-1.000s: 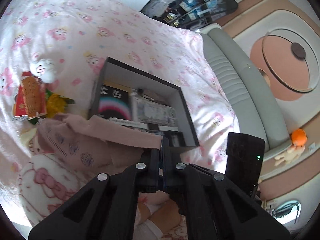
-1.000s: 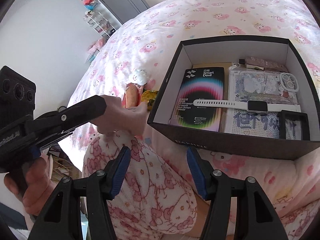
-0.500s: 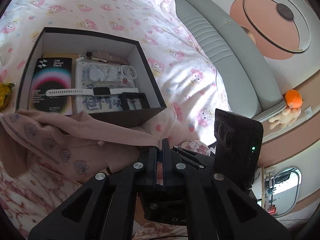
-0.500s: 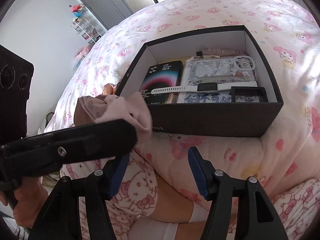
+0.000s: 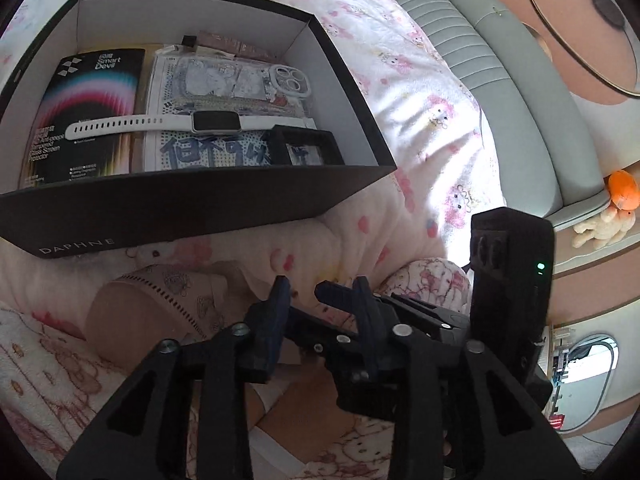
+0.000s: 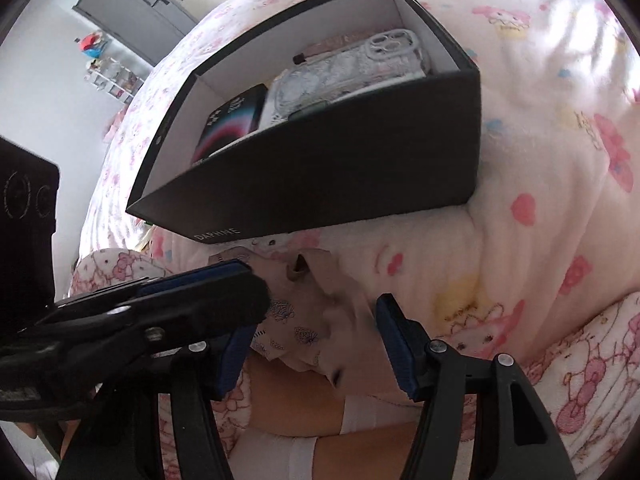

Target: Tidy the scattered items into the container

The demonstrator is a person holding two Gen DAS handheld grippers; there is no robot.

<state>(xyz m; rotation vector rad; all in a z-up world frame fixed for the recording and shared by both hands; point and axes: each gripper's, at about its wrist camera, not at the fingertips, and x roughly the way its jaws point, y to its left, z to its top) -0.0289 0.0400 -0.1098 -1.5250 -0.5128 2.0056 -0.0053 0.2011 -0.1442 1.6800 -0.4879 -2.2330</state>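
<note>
Pink cartoon-print bedspread carries the black box (open-topped) and pink cloth.

Black cardboard box, open-topped, white inside, "DAPHNE" printed low on the near wall, resting level on the pink-patterned bedding. Inside, lying flat: a black packet with a rainbow arc along the left wall; a clear cartoon-printed phone case on a dotted sheet beside it; a white-strapped smartwatch laid across both; a small black square case in the near right corner; a brownish slim item against the far wall. Outside the box, just before its near wall: a crumpled pale pink cloth with small line-drawn prints and a dashed hem, lying loose on the bedding.
</note>
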